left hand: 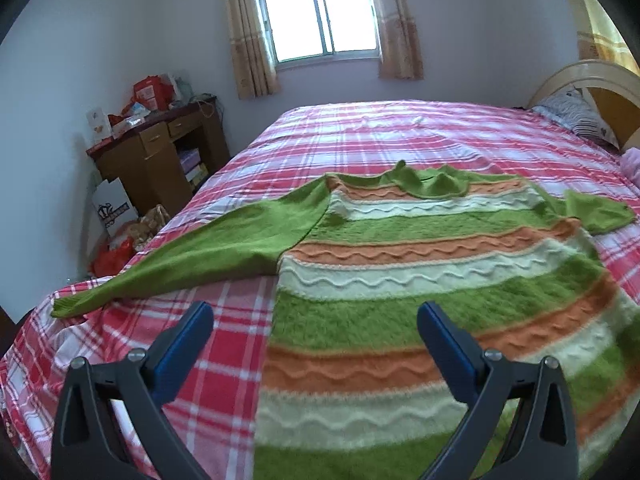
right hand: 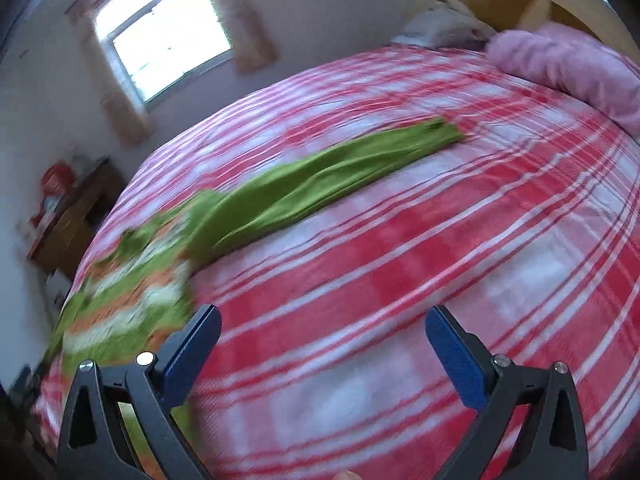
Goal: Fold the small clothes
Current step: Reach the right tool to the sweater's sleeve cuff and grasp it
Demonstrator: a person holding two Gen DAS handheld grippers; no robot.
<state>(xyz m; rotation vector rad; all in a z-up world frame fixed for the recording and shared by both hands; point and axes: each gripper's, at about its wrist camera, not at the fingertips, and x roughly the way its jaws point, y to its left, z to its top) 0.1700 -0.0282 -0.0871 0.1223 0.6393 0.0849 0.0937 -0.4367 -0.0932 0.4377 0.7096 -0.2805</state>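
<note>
Flat on the plaid bed (left hand: 360,128), striped sweater (left hand: 400,280) spread out, left sleeve (left hand: 192,252) stretched toward the bed edge, left tool (left hand: 316,320) held open over the hem, right tool (right hand: 324,324) open above bare bedding beside the right sleeve (right hand: 320,184), view blurred.

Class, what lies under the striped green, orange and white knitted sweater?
The striped green, orange and white knitted sweater lies flat on the red and white checked bedsheet. Anything between them is covered.

A cluttered wooden desk (left hand: 160,152) stands beside the plaid bedspread (left hand: 360,132), under a curtained window (left hand: 318,16).
</note>
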